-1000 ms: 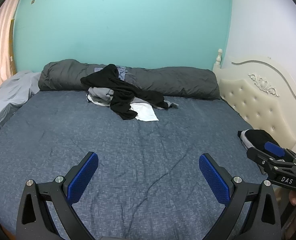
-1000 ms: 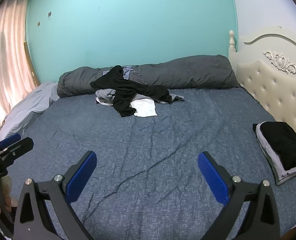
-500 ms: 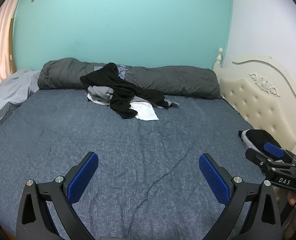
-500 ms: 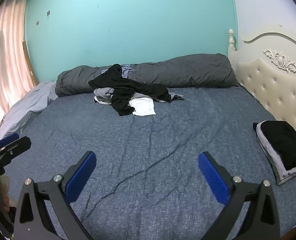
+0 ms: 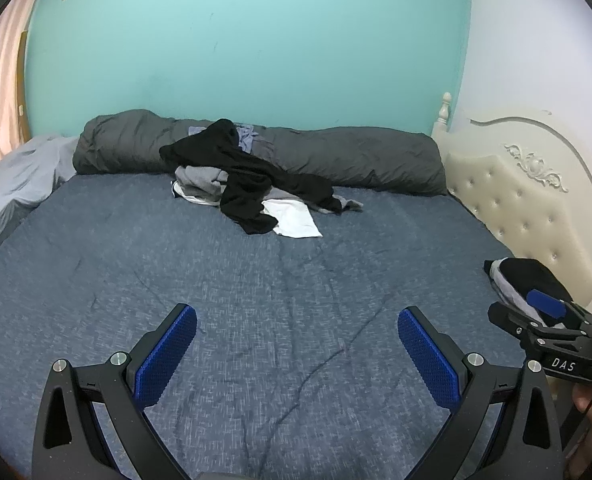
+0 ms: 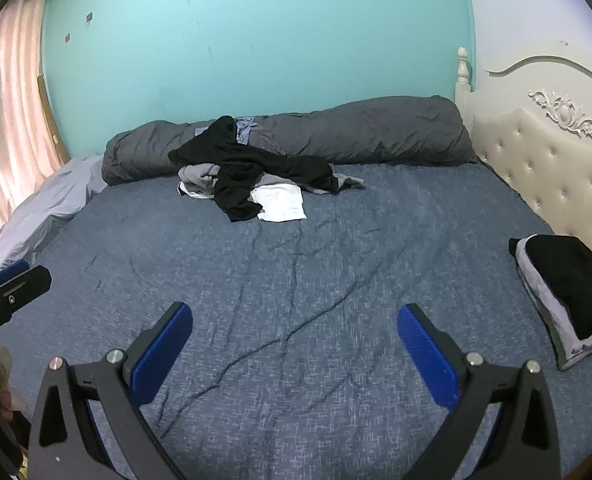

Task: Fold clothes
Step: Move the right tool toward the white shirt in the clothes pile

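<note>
Two claws, left claw (image 5: 296,344) and right claw (image 6: 293,340), spread wide, empty, low in frame over bare bed (image 5: 255,300), ready to reach. Clothes pile (image 5: 247,184) upper centre against rolled duvet (image 5: 356,156); folded stack (image 6: 568,288) parked right edge, clear of working space.

From my remote station, I see a bed (image 5: 255,320) covered in a creased, speckled blue spread, its cream tufted headboard (image 6: 556,168) along the right side. A rolled grey duvet (image 6: 376,132) lies across the far edge against the teal wall. A loose pile of clothes (image 5: 251,184) — black, grey and white pieces — rests partly on the duvet and partly on the spread. A pale grey sheet (image 5: 15,184) is bunched at the far left. A folded stack (image 6: 564,288), black on top of grey, sits near the headboard.
</note>
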Tool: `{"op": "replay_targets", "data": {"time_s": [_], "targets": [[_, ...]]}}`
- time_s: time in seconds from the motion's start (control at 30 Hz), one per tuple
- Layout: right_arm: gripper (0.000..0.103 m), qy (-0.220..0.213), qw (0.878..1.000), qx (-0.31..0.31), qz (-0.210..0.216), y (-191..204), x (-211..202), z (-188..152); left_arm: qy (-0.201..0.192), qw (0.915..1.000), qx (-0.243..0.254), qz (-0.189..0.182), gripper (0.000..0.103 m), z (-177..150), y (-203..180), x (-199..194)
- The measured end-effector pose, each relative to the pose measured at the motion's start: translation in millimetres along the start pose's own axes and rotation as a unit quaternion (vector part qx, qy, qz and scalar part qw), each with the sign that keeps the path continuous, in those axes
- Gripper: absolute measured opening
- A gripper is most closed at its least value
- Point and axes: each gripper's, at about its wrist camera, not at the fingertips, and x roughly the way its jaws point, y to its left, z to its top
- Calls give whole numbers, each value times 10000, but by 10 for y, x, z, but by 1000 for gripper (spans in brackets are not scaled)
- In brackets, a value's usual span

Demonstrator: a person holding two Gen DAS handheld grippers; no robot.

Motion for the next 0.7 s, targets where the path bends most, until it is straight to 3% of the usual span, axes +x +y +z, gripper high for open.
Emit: {"op": "replay_targets", "data": {"time_s": [0.4, 0.7], "targets": [[103, 306, 9994, -156, -34, 7, 681, 51, 103, 9994, -326, -19, 103, -92, 352, 610], [103, 670, 9970, -335, 170, 91, 1637, 147, 159, 9960, -872, 47, 103, -276, 897, 1317]]}}
